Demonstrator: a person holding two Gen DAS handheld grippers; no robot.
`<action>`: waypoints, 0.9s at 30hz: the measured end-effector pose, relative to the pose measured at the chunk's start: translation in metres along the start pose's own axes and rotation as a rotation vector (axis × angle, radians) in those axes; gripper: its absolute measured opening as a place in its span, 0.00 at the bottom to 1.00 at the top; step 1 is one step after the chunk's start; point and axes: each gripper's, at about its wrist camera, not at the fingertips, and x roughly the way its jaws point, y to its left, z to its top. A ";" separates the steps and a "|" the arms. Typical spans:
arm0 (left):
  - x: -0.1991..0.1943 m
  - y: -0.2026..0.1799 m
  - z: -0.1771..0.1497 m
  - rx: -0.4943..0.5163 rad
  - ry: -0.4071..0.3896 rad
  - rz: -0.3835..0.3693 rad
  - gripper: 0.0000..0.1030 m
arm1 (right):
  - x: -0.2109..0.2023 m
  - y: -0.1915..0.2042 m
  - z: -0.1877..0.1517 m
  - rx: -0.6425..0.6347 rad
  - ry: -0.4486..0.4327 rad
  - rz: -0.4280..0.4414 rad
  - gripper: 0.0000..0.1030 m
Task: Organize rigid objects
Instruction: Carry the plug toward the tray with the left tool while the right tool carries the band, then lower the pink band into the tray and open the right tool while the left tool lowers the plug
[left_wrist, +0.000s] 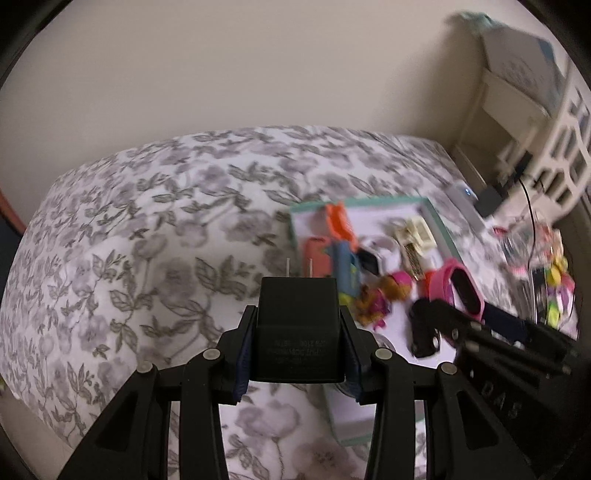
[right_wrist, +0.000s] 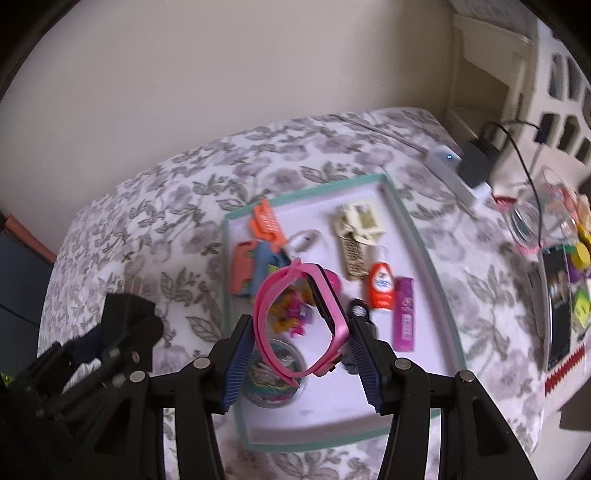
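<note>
1. Covering the whole work surface, a bedspread (right_wrist: 155, 206) printed with grey flowers lies under every other item.
2. Tray (right_wrist: 406, 229), shallow, white floor, teal rim, resting on the bedspread; it contains an orange clip (right_wrist: 267, 221), a cream tag (right_wrist: 360, 219), a red-capped bottle (right_wrist: 381, 288), a purple wrapped bar (right_wrist: 404, 314) and a round clear-lidded tin (right_wrist: 275, 376).
3. Left gripper (left_wrist: 298, 334), jaws clenched on a black plug adapter (left_wrist: 298, 325); the adapter's two prongs point away from the camera, above the bedspread just beside the tray's left rim.
4. Right gripper (right_wrist: 301, 332), jaws grasping a pink wristband watch (right_wrist: 301, 317) by its outer sides; the looped band is held above the tray's near half.
</note>
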 end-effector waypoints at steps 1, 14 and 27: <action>0.001 -0.005 -0.002 0.014 0.003 0.003 0.42 | 0.001 -0.005 0.000 0.013 0.004 -0.007 0.54; 0.030 -0.045 -0.019 0.123 0.102 -0.036 0.36 | 0.021 -0.037 -0.001 0.085 0.060 -0.057 0.54; 0.026 -0.001 -0.033 0.071 0.157 0.042 0.39 | 0.043 -0.041 -0.011 0.092 0.130 -0.076 0.54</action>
